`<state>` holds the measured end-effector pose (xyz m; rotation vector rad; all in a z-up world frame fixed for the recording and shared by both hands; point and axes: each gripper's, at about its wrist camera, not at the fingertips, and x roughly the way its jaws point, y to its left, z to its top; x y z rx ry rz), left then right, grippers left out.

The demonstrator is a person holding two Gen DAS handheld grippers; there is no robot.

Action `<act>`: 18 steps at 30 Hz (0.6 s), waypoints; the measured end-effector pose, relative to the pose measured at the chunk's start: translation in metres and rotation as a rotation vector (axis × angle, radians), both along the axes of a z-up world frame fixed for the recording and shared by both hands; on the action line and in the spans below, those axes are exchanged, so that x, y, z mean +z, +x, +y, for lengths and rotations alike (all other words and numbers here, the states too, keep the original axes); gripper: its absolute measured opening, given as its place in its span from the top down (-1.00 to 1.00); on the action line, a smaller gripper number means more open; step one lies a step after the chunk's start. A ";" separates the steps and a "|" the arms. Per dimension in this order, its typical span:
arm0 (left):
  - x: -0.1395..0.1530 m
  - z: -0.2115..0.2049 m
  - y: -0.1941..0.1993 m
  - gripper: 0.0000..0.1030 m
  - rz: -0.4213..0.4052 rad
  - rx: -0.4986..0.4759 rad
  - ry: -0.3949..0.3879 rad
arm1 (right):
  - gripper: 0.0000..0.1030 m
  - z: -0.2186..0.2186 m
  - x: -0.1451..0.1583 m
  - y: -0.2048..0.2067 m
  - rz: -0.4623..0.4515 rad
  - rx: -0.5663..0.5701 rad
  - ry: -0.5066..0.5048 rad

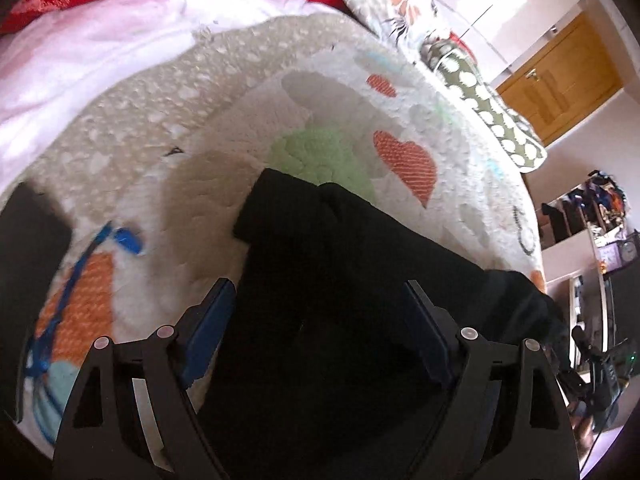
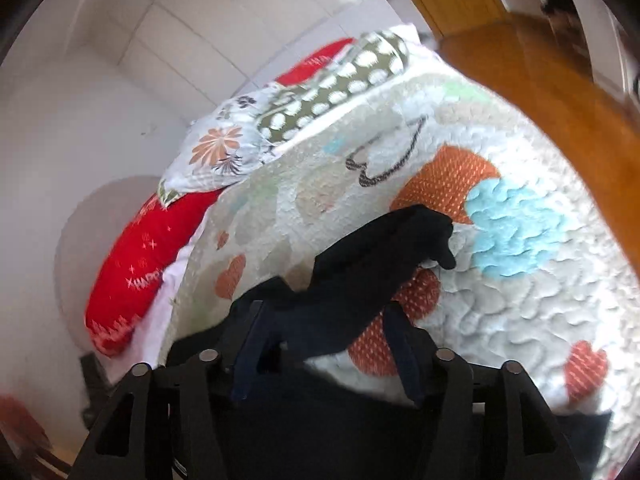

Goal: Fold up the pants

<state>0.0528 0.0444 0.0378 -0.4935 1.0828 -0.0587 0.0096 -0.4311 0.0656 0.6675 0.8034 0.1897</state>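
- To fold well, I would keep both grips level and lay the cloth flat, edges matched, before pressing the crease.
- The left gripper point(image 1: 320, 320) stands wide open over the black pants point(image 1: 352, 272), its blue pads point(image 1: 210, 320) apart; whether they touch the cloth I cannot tell.
- The right gripper point(image 2: 326, 344) is also open, cloth bunched and raised between its fingers, not clearly pinched.
- The pants lie on the quilt point(image 1: 208, 120).
- Beyond lie a red pillow point(image 2: 132, 264) and a spotted pillow point(image 2: 336, 96).
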 end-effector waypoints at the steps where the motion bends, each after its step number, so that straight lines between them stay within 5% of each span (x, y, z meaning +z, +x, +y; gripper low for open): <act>1: -0.003 -0.002 0.006 -0.63 0.005 0.005 -0.008 | -0.13 -0.005 -0.007 0.009 0.020 -0.017 0.053; 4: -0.003 -0.005 0.014 -0.51 -0.048 0.006 -0.014 | -0.11 -0.021 -0.019 0.025 0.043 -0.046 0.135; 5: -0.001 -0.006 0.016 -0.14 -0.065 0.009 -0.004 | -0.02 -0.026 -0.023 0.029 0.022 -0.058 0.150; 6: 0.002 -0.008 0.018 0.40 -0.072 0.005 0.013 | 0.40 -0.029 -0.025 0.032 0.003 -0.061 0.157; 7: 0.004 -0.010 0.020 0.63 -0.073 -0.015 0.011 | 0.84 -0.030 -0.026 0.034 -0.005 -0.060 0.137; 8: 0.007 -0.012 0.021 0.74 -0.078 -0.033 0.003 | 0.94 -0.030 -0.024 0.034 -0.002 -0.060 0.114; 14: 0.067 -0.009 -0.018 0.78 -0.250 -0.125 -0.032 | 0.94 -0.031 0.054 -0.037 -0.241 -0.022 -0.009; 18: 0.081 0.011 -0.068 0.78 -0.301 -0.176 -0.053 | 0.94 -0.029 0.078 -0.113 -0.289 -0.009 -0.185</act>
